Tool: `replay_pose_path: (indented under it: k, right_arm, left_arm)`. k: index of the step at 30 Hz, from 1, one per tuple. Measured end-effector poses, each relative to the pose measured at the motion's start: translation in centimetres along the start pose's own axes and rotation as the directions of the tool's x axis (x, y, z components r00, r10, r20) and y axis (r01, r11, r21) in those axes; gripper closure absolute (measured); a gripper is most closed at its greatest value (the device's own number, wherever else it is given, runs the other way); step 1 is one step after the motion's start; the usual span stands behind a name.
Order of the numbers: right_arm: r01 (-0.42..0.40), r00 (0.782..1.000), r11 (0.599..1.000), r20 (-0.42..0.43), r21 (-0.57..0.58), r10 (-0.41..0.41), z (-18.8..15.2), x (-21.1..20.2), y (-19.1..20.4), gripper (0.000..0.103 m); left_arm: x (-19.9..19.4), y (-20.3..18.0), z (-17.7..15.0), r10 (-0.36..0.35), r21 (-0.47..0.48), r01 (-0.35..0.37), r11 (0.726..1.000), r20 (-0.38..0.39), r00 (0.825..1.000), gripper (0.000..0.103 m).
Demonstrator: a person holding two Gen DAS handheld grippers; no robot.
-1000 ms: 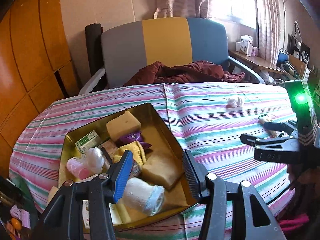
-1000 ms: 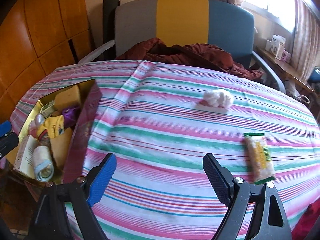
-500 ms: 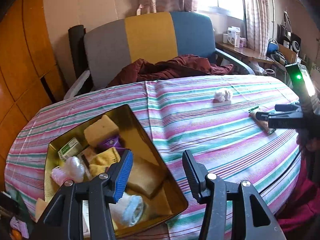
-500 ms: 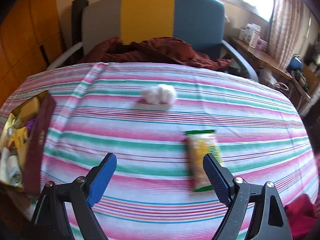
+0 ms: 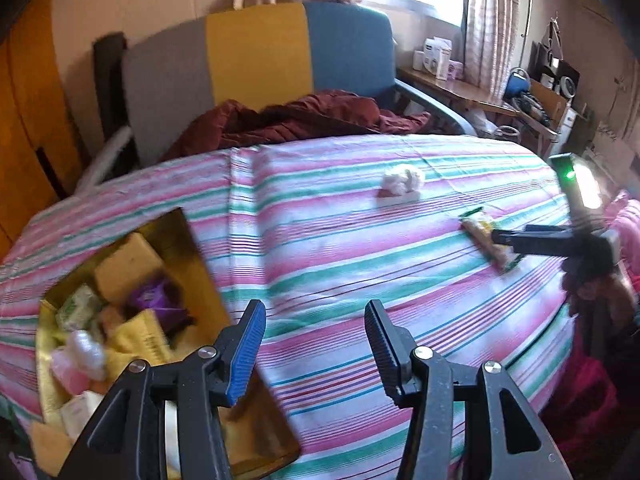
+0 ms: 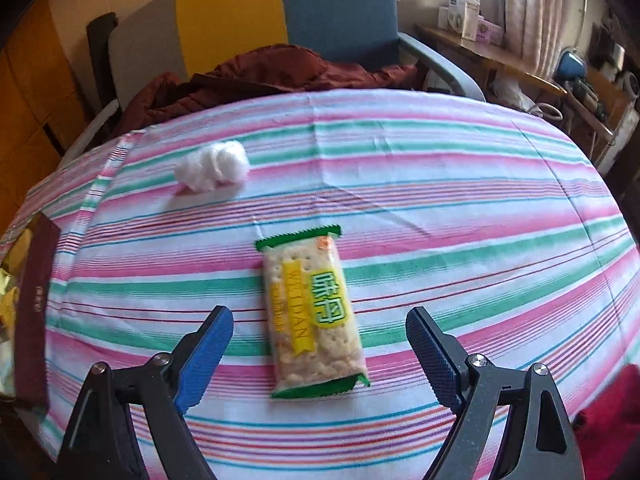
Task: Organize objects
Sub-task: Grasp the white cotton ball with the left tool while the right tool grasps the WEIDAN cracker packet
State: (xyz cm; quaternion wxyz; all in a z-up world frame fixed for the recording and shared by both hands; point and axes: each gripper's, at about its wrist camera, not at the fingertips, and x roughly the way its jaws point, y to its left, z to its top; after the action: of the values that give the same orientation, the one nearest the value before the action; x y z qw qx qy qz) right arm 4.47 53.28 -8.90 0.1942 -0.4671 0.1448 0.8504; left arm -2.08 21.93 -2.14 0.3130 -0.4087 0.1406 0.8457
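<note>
The cracker pack lies flat on the striped cloth, long axis running away from the right gripper. It is a clear wrapper with green zigzag-cut ends, pale dimpled crackers showing through, a yellow band printed "WEIDAN" along its left half and green characters beside it. The right gripper's jaws are spread wide, empty, one on each side of the pack's near end and touching nothing. A white cotton wad sits well beyond the pack, to the left. In the left wrist view the left gripper is also spread wide and empty, above the cloth just right of the gold tin, which holds a tan block, a purple packet, yellow packets and pink rolls, all blurred.
</note>
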Motion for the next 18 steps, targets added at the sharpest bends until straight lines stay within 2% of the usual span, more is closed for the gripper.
replay_pose_path:
  k: [4,6,9,10,12,14,18]
  right_arm:
    - [0.015,1.0,1.0,-0.015,-0.026,-0.016,0.0,1.4,0.3,0.018]
    - [0.019,0.999,0.999,-0.033,-0.048,-0.021,0.0,2.1,0.6,0.028]
    - [0.035,0.999,0.996,-0.035,-0.078,-0.037,-0.1,2.6,0.9,0.032]
    - [0.03,0.999,0.996,-0.033,-0.089,-0.033,0.0,2.5,1.1,0.036]
    - [0.032,0.999,0.993,-0.033,-0.11,-0.036,0.1,2.3,1.4,0.055]
    - [0.048,0.998,0.99,-0.041,-0.135,-0.054,0.0,2.2,1.8,0.055]
    - [0.029,0.996,0.99,-0.075,-0.138,-0.039,-0.1,2.0,2.0,0.055]
  left_arm:
    - [1.9,-1.5,1.6,-0.042,0.016,0.042,0.999,-0.021,0.999,0.051]
    - [3.1,-2.1,2.5,-0.066,0.01,0.066,0.998,-0.036,0.997,0.051]
    - [4.8,-3.1,4.0,-0.098,0.02,0.099,0.995,-0.045,0.994,0.051]
    - [5.2,-3.4,4.4,-0.105,0.026,0.106,0.994,-0.046,0.993,0.051]
    - [6.2,-4.0,5.5,-0.123,0.043,0.125,0.991,-0.052,0.991,0.051]
    - [7.6,-4.9,6.7,-0.141,0.064,0.144,0.987,-0.06,0.988,0.051]
    - [10.4,-5.9,8.6,-0.181,0.066,0.186,0.98,-0.084,0.98,0.051]
